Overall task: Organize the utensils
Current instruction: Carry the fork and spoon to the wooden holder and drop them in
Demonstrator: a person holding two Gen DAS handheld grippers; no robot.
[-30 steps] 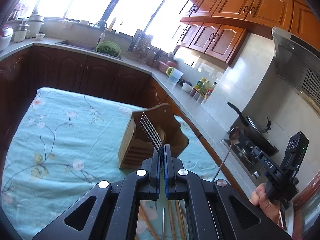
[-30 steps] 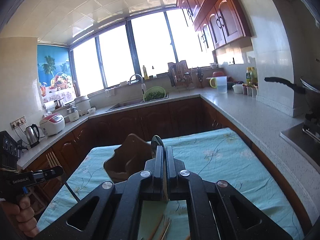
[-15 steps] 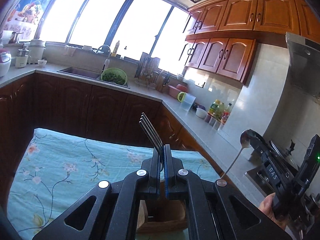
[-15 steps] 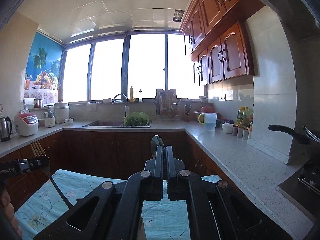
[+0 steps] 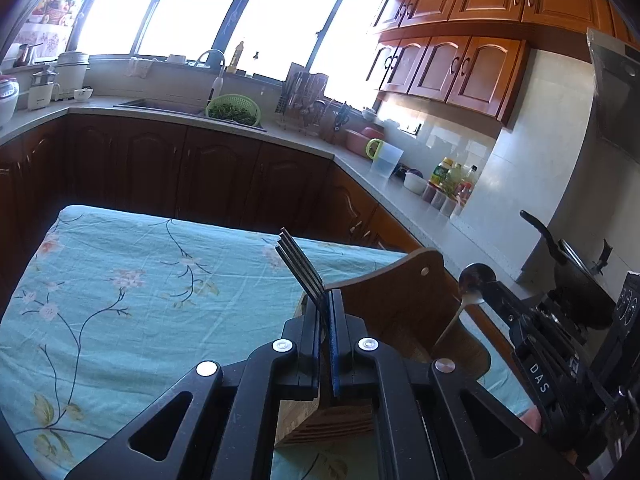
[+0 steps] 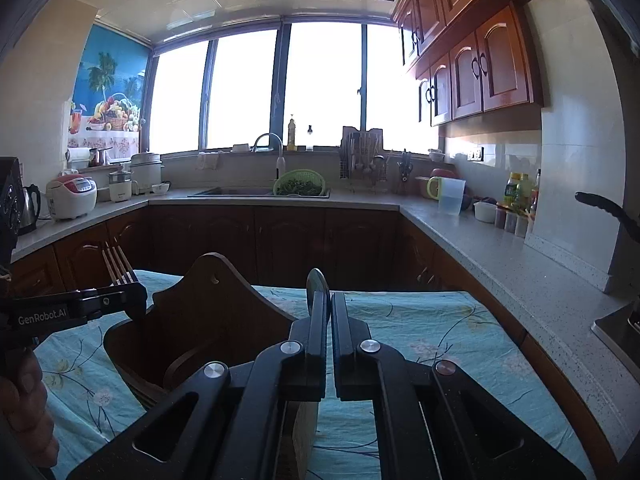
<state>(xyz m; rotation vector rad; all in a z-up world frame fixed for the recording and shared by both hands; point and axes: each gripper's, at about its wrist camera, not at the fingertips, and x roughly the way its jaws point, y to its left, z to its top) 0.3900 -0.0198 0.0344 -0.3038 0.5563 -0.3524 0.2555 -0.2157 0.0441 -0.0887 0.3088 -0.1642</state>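
My left gripper (image 5: 328, 300) is shut on a metal fork (image 5: 298, 262), tines pointing up and away; it also shows in the right wrist view (image 6: 120, 298) with the fork (image 6: 116, 266). My right gripper (image 6: 330, 300) is shut on a metal spoon (image 6: 317, 284), bowl up; it shows in the left wrist view (image 5: 490, 286) with the spoon (image 5: 472, 280). A wooden utensil holder (image 5: 400, 312) stands on the table just below and between both grippers; it also shows in the right wrist view (image 6: 208, 320).
The table has a teal floral cloth (image 5: 120, 280). Dark cabinets and a grey counter (image 6: 500, 248) run behind and to the right, with a sink, a green colander (image 6: 300, 184), a jug and bottles. A black pan (image 5: 576, 276) sits on the stove at the right.
Both grippers have tilted back down, so the holder and table fill more of each view. The holder now sits close under both grippers. Fork and spoon stay gripped.
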